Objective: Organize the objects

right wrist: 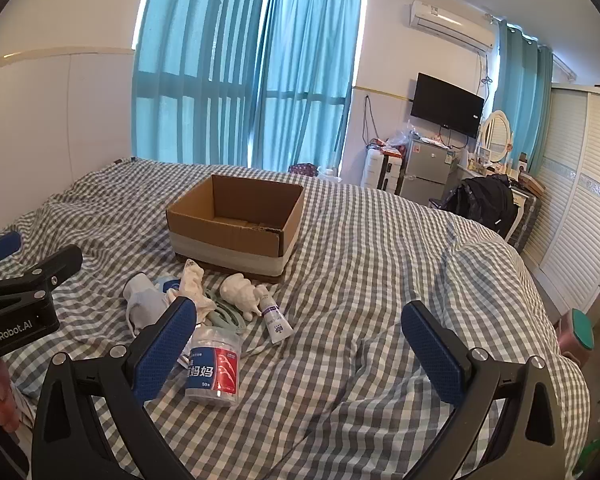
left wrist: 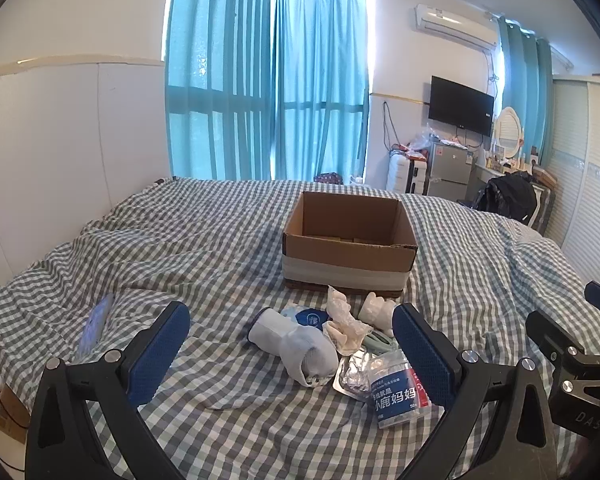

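Observation:
An open cardboard box (left wrist: 348, 240) (right wrist: 236, 222) stands on the checked bed. In front of it lies a pile: a grey-blue sock (left wrist: 296, 344) (right wrist: 144, 304), a cream crumpled cloth (left wrist: 344, 320) (right wrist: 194, 284), a white figurine (left wrist: 378, 308) (right wrist: 242, 294), a clear floss jar (left wrist: 396, 388) (right wrist: 214, 366), a foil blister pack (left wrist: 354, 372), a blue round lid (left wrist: 310, 317) and a white tube (right wrist: 274, 316). My left gripper (left wrist: 292, 344) is open, wide around the pile, above the sock. My right gripper (right wrist: 300, 344) is open and empty over bare bedding, right of the jar.
A phone (left wrist: 96, 322) lies on the bed at the left. The checked bedding (right wrist: 380, 280) is rumpled. Beyond the bed stand a small fridge (left wrist: 450, 168), a desk with a mirror, a chair with a black bag (right wrist: 484, 200), and a wardrobe (right wrist: 580, 208) at the right.

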Demonstrator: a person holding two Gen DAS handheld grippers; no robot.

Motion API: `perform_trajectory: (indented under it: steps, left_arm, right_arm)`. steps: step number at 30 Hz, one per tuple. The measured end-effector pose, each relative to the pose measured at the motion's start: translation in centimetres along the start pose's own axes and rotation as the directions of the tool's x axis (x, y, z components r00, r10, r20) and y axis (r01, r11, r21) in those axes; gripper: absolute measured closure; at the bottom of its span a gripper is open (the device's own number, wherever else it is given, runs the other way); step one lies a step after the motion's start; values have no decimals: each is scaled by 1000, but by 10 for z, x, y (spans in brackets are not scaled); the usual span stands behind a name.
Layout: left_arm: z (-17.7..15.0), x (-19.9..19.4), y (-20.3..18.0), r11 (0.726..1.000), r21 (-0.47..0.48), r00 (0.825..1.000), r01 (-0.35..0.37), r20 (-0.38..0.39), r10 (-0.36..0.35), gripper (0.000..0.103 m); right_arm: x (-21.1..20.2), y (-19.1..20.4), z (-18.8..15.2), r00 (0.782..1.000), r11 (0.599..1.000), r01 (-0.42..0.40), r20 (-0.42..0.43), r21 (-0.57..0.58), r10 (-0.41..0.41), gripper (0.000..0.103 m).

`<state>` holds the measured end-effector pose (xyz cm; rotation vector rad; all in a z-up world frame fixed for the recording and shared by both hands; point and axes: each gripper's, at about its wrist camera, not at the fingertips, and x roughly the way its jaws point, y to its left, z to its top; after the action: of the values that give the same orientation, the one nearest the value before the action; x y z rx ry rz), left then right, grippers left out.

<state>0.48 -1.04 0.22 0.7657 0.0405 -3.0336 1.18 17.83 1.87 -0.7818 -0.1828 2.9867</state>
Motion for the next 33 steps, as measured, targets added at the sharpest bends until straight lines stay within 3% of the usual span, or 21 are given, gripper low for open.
perform_trajectory:
  steps: [14, 33]
  left_arm:
    - [-2, -2, 3, 1000, -10, 1000, 14, 7, -14, 0]
    - [-9, 12, 11, 999, -13, 999, -30, -29, 29, 0]
  right_arm:
    - [-3, 4, 1, 1000, 1000, 0, 12, -11, 0, 0]
    - [9, 15, -3, 1000, 999, -21, -13, -42, 20, 0]
